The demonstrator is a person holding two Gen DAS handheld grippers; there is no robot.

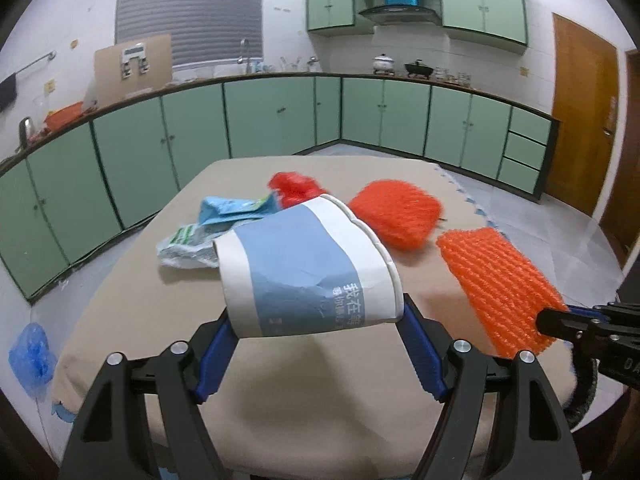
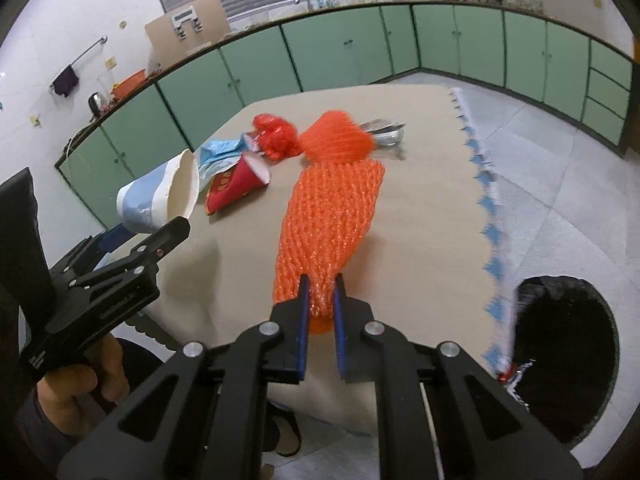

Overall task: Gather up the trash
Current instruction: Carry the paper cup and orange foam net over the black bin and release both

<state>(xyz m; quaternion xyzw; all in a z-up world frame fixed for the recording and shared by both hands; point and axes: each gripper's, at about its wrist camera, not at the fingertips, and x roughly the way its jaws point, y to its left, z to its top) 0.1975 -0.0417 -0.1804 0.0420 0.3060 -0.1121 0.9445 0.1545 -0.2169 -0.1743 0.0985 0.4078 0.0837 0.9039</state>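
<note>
Two hand-held claws work over a beige-covered table (image 2: 420, 208) in a kitchen lined with pale green cabinets (image 1: 264, 116).

In the left wrist view, the left claw (image 1: 316, 332) is clamped on a blue-and-white paper cup (image 1: 308, 268), its blue-padded fingers pressing either side of the wide end. The cup is tipped on its side and lifted clear of the table, base pointing toward 10 o'clock. In the right wrist view the same cup (image 2: 160, 196) shows at 9 o'clock, its open mouth facing the camera, with the person's bare hand (image 2: 76, 388) gripping the handle below at 8 o'clock.

The right claw (image 2: 320, 320) is pinched narrow on the near end of a long orange foam net sleeve (image 2: 328, 232), which stretches away toward 12 o'clock. In the left wrist view that sleeve (image 1: 500, 284) sits at 3 o'clock, held at its right end.

More trash lies on the table beyond: a second, rounder orange net (image 1: 396, 212) at 1 o'clock in the left view, a crumpled red plastic bag (image 1: 294, 188) at 12 o'clock, and a light blue wrapper (image 1: 232, 208) at 11 o'clock. The right view also shows a flattened red paper cup (image 2: 236, 190) lying just beside the blue wrapper.

A black-lined bin (image 2: 568, 356) stands on the floor at 4 o'clock in the right view, just off the table's edge.
</note>
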